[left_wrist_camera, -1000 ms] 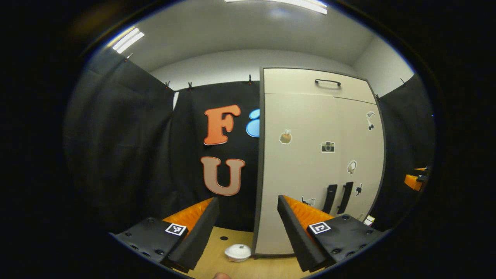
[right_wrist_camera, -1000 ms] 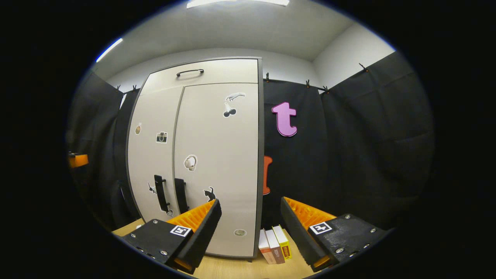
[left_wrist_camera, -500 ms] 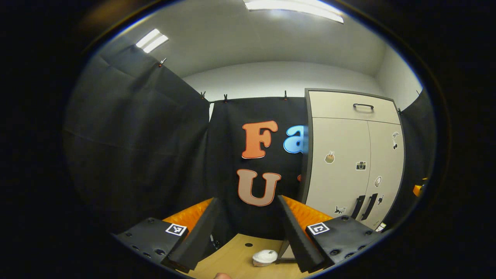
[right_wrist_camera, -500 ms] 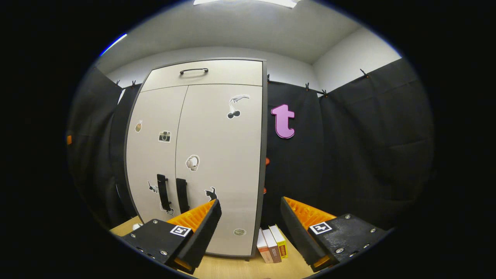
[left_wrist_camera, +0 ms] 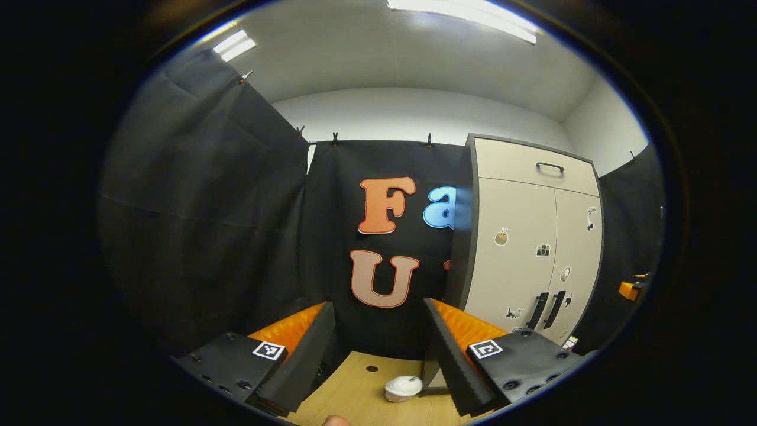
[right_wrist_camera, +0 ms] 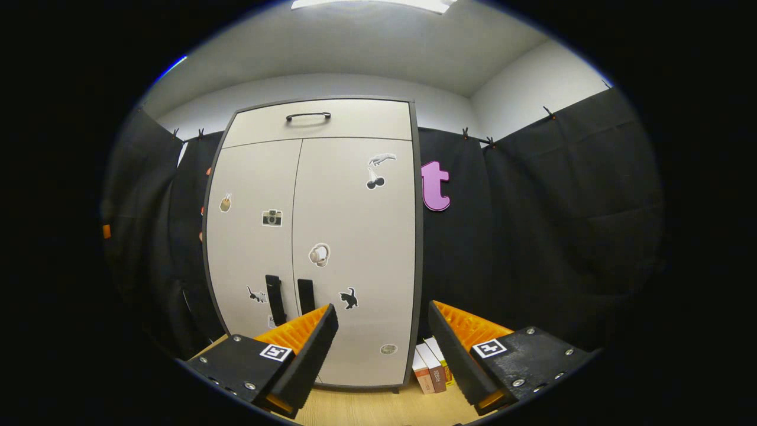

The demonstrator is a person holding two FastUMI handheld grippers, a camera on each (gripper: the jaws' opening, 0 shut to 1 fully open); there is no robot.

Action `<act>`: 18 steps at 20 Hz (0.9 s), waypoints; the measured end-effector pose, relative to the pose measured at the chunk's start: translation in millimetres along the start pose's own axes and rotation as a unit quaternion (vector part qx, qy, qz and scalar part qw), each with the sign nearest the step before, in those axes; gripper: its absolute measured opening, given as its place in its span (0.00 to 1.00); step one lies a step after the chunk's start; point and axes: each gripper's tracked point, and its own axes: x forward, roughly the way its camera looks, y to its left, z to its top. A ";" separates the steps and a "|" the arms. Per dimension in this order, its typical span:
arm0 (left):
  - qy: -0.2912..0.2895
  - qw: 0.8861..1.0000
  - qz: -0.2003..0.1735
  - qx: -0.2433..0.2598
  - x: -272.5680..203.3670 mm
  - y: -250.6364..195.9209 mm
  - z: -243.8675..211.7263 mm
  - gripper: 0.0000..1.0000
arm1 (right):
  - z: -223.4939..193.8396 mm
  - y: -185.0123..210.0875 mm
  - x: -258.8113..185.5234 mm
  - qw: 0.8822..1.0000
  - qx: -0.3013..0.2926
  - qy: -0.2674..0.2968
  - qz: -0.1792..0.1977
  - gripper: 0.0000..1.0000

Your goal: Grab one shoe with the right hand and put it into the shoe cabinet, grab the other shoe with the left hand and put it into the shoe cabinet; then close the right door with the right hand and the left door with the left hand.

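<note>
Bright ceiling strip lights (left_wrist_camera: 467, 10); fisheye edges warped.

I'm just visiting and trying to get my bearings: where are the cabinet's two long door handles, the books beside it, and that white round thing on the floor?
door handles (right_wrist_camera: 289, 296), right gripper view, between the two black bars.
books (right_wrist_camera: 433, 371), right gripper view, middle spine.
white round thing (left_wrist_camera: 403, 387), left gripper view, its top.

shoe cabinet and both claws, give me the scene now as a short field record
shoe cabinet: upright on the wooden floor, cream front, stickers on it
left door: shut
right door: shut
shoes: not visible outside
left claw: open, holding nothing
right claw: open, holding nothing
books: standing beside the cabinet's right side
white round object: on the floor by the cabinet's left corner
</note>
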 end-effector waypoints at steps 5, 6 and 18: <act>0.002 0.999 -0.030 -0.011 11.5 10.1 -2.8 0.99 | 0.5 21.5 -29.7 1.000 -0.010 0.003 -0.009 0.95; 0.005 0.999 -0.033 -0.009 13.7 10.9 -4.0 0.97 | 0.4 23.4 -33.3 1.000 -0.009 0.007 -0.010 0.95; 0.000 1.000 -0.005 0.011 28.7 16.7 2.9 0.97 | 38.8 23.1 -31.3 0.999 -0.033 -0.024 -0.018 0.95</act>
